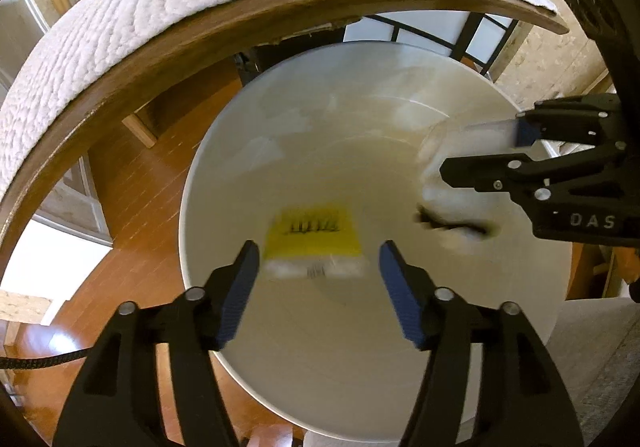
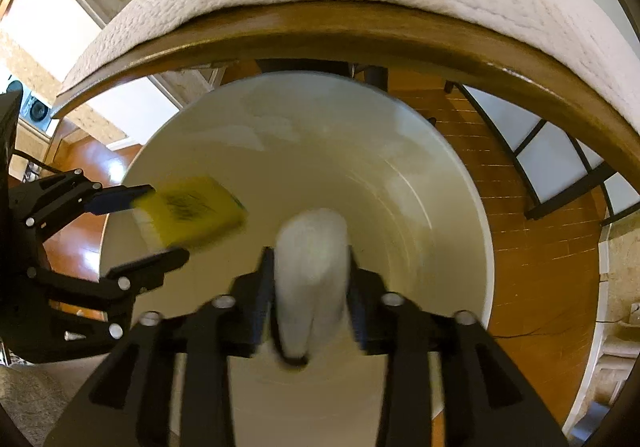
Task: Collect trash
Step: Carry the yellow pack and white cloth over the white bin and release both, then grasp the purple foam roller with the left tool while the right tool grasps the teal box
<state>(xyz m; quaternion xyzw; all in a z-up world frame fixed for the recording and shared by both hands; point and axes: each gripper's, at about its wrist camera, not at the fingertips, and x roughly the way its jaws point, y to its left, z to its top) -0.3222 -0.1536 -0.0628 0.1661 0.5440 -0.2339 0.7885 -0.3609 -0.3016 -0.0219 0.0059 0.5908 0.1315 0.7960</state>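
Yellow packet (image 1: 314, 237), light and crinkly, falls blurred below the open left hand-held gripper (image 1: 320, 259) into the white bin (image 1: 224, 151). White crumpled wad (image 2: 312, 267), soft, sits between the parted right hand-held gripper (image 2: 310, 295) fingers; pinch at mid-body.

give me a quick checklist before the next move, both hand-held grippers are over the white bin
1. Left hand-held gripper above the bin opening: ok.
2. Left jaws clear of the yellow packet: ok, gaps show on both sides.
3. Right hand-held gripper above the bin opening: ok.
4. White wad free of the right pads: cannot tell; it is blurred and fills the gap.
5. Both grippers clear of the table edge: ok.
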